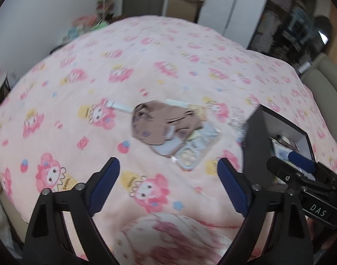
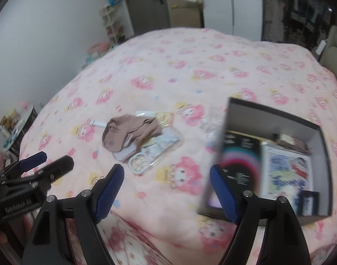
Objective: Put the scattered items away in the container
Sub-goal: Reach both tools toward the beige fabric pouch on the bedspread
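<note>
A pink bedspread printed with pink cartoon characters covers the bed. The scattered items sit in one small heap near the middle of it. On top lies a crumpled beige-brown sock with a small dark mark near the toe. Under the sock is a clear plastic packet with yellow and pale blue contents; print on it is too blurred to read. A clear phone case with a ringed camera cut-out lies at the near edge of the heap, touching the packet. A small white object pokes out on the far left side of the sock. A crinkled clear wrapper lies between the heap and the box.

The container is a black box with a grey inner wall, standing on the bedspread to the right of the heap, well apart from it. Inside: a dark booklet with a coloured ring design, and beside it a card with a cartoon drawing. Their text is unreadable.

Left gripper: jaws wide apart, nothing between them, hovering above the bedspread on the near side of the heap. Right gripper: jaws likewise wide apart and empty, its right finger in front of the box's near left corner.

Legible writing: "DAS" on the right gripper's body as seen from the left wrist view.
</note>
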Motion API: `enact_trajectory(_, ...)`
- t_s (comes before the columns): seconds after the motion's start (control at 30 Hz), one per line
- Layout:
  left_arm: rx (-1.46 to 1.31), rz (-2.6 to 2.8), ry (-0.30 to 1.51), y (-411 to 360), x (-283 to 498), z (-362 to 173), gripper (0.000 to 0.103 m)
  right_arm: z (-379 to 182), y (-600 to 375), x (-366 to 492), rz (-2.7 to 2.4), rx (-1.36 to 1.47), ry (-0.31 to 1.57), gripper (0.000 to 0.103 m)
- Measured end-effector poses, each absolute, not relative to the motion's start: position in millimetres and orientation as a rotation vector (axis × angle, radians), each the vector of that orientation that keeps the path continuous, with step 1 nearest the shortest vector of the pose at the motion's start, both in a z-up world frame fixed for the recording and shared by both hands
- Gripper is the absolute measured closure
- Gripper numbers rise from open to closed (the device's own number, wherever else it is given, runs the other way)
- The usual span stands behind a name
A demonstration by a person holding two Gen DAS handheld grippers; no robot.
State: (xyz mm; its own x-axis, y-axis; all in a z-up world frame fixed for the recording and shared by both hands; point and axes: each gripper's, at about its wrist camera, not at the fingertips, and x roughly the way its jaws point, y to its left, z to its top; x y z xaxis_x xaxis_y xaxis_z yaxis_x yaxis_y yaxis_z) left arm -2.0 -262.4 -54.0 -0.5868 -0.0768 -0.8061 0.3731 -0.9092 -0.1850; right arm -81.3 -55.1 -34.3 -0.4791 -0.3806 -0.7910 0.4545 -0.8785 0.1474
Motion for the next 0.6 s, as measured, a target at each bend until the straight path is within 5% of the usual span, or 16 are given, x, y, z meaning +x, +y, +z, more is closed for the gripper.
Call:
enact_trajectory(0.3, 1.491, -2.459, 0.740, -319.9, -41.2, -135.7, 0.051, -101.1, -117.9, -134.5, -2.288, 1.374, 0.177, 0.039)
enact_trajectory(0.43, 1.582, -2.436, 0.793, -328.6, -64.3, -164.8, 0.054, -133.2, -132.7, -156.8, -2.289, 1.448, 0.212, 0.051)
enact_trajectory(0.6, 1.625, -2.397, 0.943, -352.5, -91.5, -194.8, 0.049, -149.0, -148.3, -181.0, -2.253, 1.469, 0.190, 0.051)
